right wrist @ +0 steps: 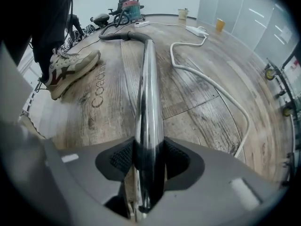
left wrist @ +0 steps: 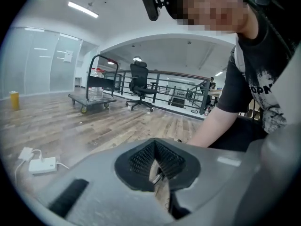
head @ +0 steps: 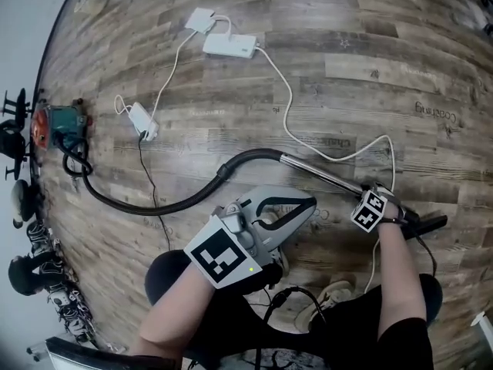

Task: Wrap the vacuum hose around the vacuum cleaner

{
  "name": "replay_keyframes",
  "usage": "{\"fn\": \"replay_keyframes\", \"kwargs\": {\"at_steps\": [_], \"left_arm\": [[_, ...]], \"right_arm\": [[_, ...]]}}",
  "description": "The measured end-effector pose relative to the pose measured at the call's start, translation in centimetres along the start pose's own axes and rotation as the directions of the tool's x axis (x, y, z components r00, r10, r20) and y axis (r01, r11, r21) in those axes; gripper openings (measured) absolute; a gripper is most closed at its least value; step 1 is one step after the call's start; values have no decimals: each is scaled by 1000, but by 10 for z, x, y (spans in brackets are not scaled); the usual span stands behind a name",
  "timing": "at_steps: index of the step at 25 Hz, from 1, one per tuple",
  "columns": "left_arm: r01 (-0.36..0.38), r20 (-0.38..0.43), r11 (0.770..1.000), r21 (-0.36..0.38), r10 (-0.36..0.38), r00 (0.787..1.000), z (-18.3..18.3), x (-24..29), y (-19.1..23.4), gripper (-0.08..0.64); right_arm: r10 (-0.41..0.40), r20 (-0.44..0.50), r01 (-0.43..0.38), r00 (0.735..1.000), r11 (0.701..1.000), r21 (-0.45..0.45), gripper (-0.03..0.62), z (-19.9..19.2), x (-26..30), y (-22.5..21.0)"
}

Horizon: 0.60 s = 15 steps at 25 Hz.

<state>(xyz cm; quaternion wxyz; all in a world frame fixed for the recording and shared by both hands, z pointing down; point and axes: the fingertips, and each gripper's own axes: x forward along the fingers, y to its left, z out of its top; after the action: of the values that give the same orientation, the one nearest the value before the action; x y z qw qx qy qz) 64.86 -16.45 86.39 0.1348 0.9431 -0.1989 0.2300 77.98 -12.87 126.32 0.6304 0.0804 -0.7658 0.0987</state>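
The vacuum cleaner (head: 58,126) stands at the floor's (head: 347,75) left edge, close to the wall, small and red-topped. Its black hose (head: 250,155) lies in a long loose curve across the boards and joins the metal wand (right wrist: 148,93), which lies flat, running toward the person. Nothing is wound on yet, so I judge this the opening step: taking up the free end.

The right gripper (right wrist: 149,161) points steeply down over the wand, its fingers pinching the chrome tube from both sides. The pads seem to press it, though the shine makes the contact hard to be sure of. The left gripper (left wrist: 157,166) is held nearby, fingers pressed together on nothing.

Next the wand must be lifted and carried toward the cleaner, hose trailing, clear of the white cable (head: 289,122) lying close by. The wand's near end is hidden under the right hand, and where the hose meets the cleaner is too small to make out.
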Motion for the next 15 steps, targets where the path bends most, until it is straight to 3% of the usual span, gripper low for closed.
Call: {"fn": "replay_keyframes", "kwargs": {"at_steps": [4, 9, 11, 13, 15], "left_arm": [[2, -5, 999, -54, -2, 1000, -14, 2, -1, 2], [51, 12, 980, -193, -50, 999, -35, 15, -6, 2], [78, -29, 967, -243, -87, 996, -52, 24, -12, 93], [102, -61, 940, -324, -129, 990, -70, 36, -18, 145], [107, -56, 888, -447, -147, 988, -89, 54, -18, 168]], "right_arm": [[-8, -14, 8, 1000, 1000, -5, 170, 5, -3, 0], [-44, -29, 43, 999, 999, -31, 170, 10, -18, -8], [-54, -19, 53, 998, 997, -48, 170, 17, -31, -13], [-55, -9, 55, 998, 997, -61, 169, 24, -46, -16], [-55, -2, 55, 998, 996, -73, 170, 30, -62, -19]]}}
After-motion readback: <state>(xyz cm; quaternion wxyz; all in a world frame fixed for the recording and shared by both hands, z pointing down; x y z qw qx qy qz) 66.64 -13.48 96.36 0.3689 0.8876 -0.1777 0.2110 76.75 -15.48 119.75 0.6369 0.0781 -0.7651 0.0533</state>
